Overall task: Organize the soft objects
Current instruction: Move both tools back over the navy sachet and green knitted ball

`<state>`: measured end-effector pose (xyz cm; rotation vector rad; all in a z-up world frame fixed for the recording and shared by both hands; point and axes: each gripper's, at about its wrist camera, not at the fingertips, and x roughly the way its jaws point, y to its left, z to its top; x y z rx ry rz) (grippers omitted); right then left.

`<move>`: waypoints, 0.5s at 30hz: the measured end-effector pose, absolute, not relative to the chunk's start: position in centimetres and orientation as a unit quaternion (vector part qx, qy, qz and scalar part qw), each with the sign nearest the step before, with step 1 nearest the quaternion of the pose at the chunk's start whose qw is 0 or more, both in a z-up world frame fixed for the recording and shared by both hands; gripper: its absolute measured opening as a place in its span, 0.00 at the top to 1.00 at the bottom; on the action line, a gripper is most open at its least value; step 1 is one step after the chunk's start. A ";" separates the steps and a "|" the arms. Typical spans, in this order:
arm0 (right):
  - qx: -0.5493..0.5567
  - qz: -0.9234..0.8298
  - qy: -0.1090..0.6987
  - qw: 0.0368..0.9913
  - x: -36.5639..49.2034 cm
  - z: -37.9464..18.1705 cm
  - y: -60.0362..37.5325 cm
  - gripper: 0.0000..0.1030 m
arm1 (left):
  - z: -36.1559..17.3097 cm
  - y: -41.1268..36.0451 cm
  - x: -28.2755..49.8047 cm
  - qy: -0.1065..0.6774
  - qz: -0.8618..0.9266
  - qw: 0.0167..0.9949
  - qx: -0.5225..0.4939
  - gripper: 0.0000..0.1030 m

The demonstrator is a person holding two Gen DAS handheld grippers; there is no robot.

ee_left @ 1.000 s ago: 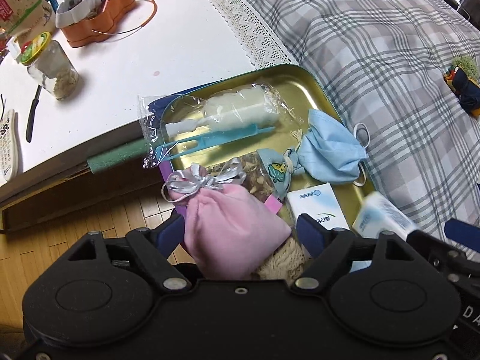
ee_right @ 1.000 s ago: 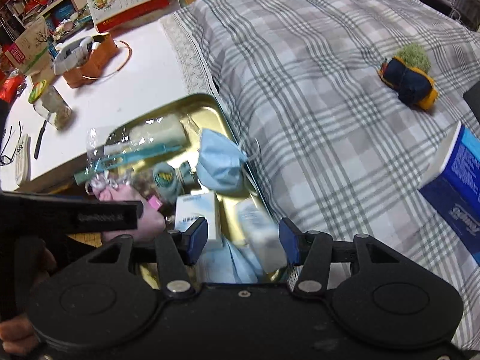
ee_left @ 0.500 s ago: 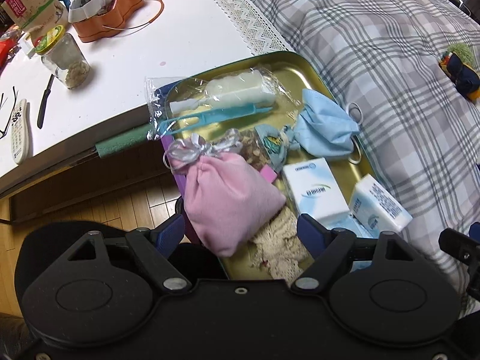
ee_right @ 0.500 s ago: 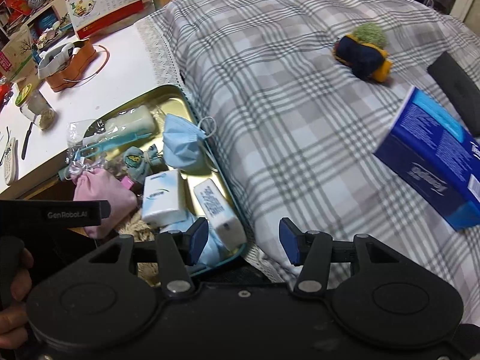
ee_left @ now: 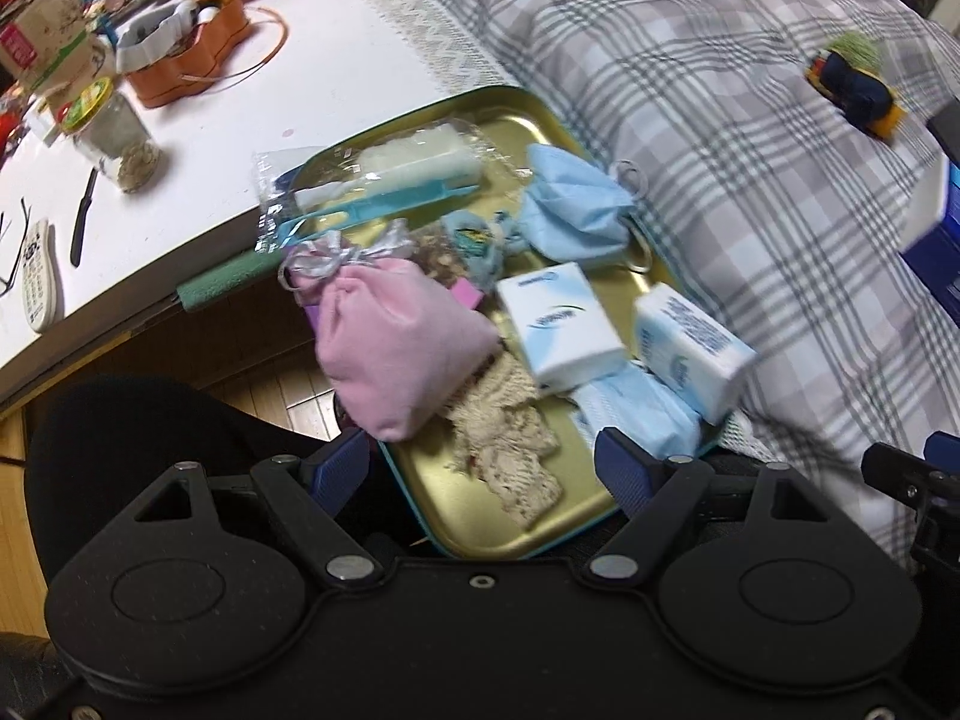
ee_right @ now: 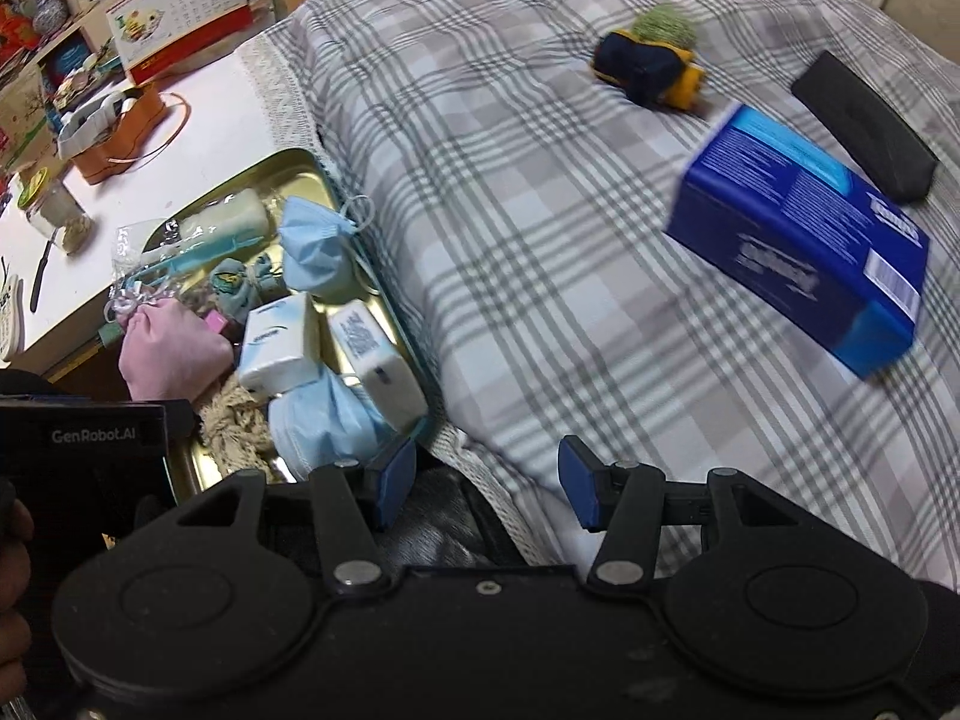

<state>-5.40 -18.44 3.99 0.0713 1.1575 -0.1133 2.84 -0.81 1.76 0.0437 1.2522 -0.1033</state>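
The gold tin tray (ee_left: 543, 528) with its teal rim sits at the near edge of the bed, wedged against the white table (ee_left: 336, 54), and it is crowded with soft things: a pink drawstring pouch (ee_left: 396, 339) overhanging its left rim, a knitted beige cloth (ee_left: 510, 456) beside it, two white tissue packs (ee_left: 558, 324) (ee_left: 690, 348) side by side, a folded blue mask (ee_left: 636, 414) under them, and a crumpled blue face mask (ee_left: 573, 207) at the far right. A plastic-wrapped white roll with a teal comb (ee_left: 390, 180) lies across the far end. The bed is covered in a grey plaid blanket (ee_right: 540, 192), on which a blue tissue box (ee_right: 798, 234), a navy and yellow plush toy (ee_right: 651, 63) and a black case (ee_right: 864, 126) lie well apart from the tray. On the table stand an orange container (ee_left: 192, 60), a glass jar (ee_left: 120, 138) and a remote (ee_left: 39, 276); wooden floor shows below its edge. The left gripper (ee_left: 480, 462) hovers over the tray's near end, fingers spread wide and holding nothing. The right gripper (ee_right: 489, 480) hangs over the blanket's lace edge just beside the tray, likewise spread and empty.
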 end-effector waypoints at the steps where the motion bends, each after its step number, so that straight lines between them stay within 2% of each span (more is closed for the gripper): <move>1: 0.037 -0.056 0.545 0.835 -5.7 4.1 -18.8 0.51 | 1.9 -1.2 2.7 0.584 -0.052 0.809 0.025 0.23; 11: 0.074 -0.091 0.531 0.839 -8.6 4.8 -22.7 0.50 | 3.2 -5.5 0.3 0.569 -0.087 0.815 0.066 0.22; 13: 0.081 -0.097 0.529 0.839 -9.1 4.8 -23.3 0.49 | 3.3 -6.1 -0.3 0.565 -0.091 0.817 0.069 0.10; 15: 0.086 -0.102 0.528 0.839 -9.6 4.7 -23.9 0.49 | 3.5 -6.7 -0.9 0.558 -0.092 0.821 0.077 0.10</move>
